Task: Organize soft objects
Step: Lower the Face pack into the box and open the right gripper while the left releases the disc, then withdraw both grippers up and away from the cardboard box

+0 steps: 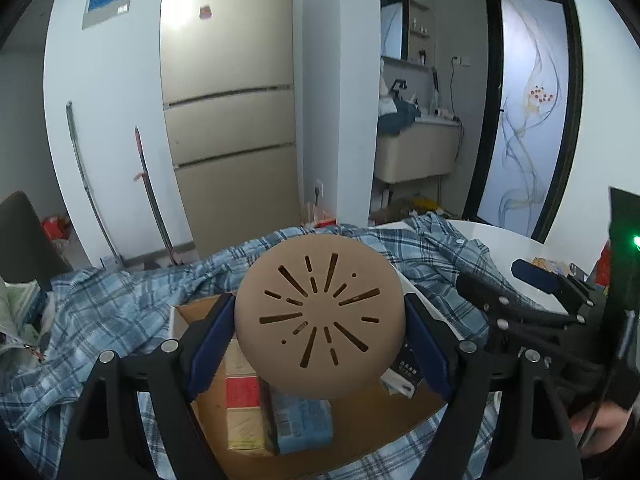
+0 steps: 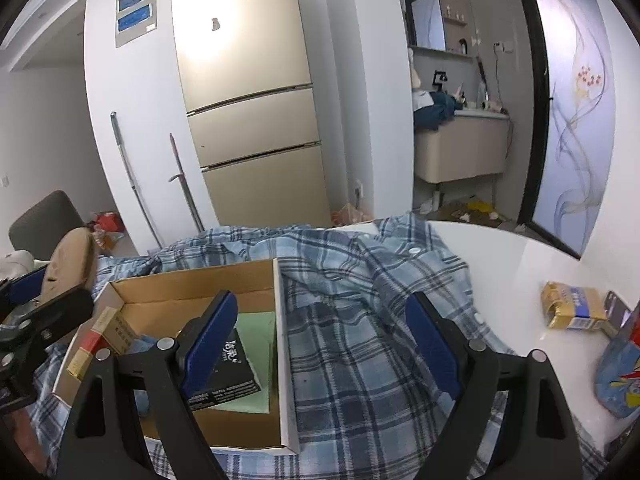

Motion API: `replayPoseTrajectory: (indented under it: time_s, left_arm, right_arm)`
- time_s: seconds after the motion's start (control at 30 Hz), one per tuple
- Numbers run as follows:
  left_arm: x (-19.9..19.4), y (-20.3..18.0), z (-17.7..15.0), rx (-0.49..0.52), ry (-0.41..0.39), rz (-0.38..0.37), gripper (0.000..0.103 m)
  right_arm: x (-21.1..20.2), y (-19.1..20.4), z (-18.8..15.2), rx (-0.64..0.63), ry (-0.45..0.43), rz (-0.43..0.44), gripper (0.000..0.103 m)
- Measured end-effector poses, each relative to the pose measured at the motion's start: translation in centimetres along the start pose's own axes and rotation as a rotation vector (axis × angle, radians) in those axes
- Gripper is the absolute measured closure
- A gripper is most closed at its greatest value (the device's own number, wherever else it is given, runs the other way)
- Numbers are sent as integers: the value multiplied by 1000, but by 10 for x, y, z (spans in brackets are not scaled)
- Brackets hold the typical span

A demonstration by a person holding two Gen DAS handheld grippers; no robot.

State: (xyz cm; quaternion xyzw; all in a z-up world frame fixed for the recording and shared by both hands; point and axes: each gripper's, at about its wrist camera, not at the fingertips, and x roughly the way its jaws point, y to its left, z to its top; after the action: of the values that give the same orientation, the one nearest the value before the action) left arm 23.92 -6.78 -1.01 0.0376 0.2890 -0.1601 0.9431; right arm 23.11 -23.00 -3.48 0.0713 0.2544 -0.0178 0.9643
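Blue pads [image 1: 210, 336] of the left gripper [image 1: 320, 332] stand nearest in the left wrist view, one on each side of a tan round cushion [image 1: 319, 314] with cut slits in its face. The jaws are wide, and both pads press on the rim of the cushion, at 9 and at 3 o'clock of the disc, so I judge that it is clamped and carried. The disc faces the camera flat; its thin axis runs along the fingers. In the right wrist view the same cushion [image 2: 70, 264] shows edge-on at 9 o'clock, above the near left corner of the box.

Below the cushion, toward 6 o'clock, lies an open cardboard box [image 1: 360, 436] on a blue plaid shirt [image 1: 112, 312]. In the box there are already some packs: a red and yellow one [image 1: 242, 396], a light blue one [image 1: 302, 420] and a black one [image 2: 228, 376]. The shirt covers a white table [image 2: 520, 280].

The right gripper [image 2: 320, 344] has its fingers apart with nothing between them; only the shirt is seen through the gap. It hangs over the shirt, just beside the right wall of the box.

The coming move, in my judgement, turns on one relation: the box opening lies straight under and a little ahead of the left fingers, so the left hand is the nearer one. The cushion probably must go down flat or tilted, because the packs take much of the floor.
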Motion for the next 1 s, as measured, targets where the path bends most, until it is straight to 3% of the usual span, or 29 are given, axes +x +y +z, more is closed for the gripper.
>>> replayPoseTrajectory:
  time_s: [0.13,0.47,0.7,0.83,0.93,1.0]
  left_arm:
    - [10,2,2,-29,22,24,17]
    - [-2,15,2,-66,-27,33,13]
    - [-43,15,7,-34,-79,138,13]
    - [-79,13,6,-70,-118,122,13]
    - [-107,3,2,-71,-156,122,13]
    - [-125,-5,-4,-51,-170,169,13]
  right_arm:
    - [-2,4,4,-26,4,1,18]
    - [-8,9,7,-28,-12,16,18]
    - [-34,12,27,-15,-48,76,18]
    - [-59,10,38,-21,-79,109,18]
    - [-81,12,40,-87,-91,114,18]
    - [-99,12,34,-138,-105,115,18]
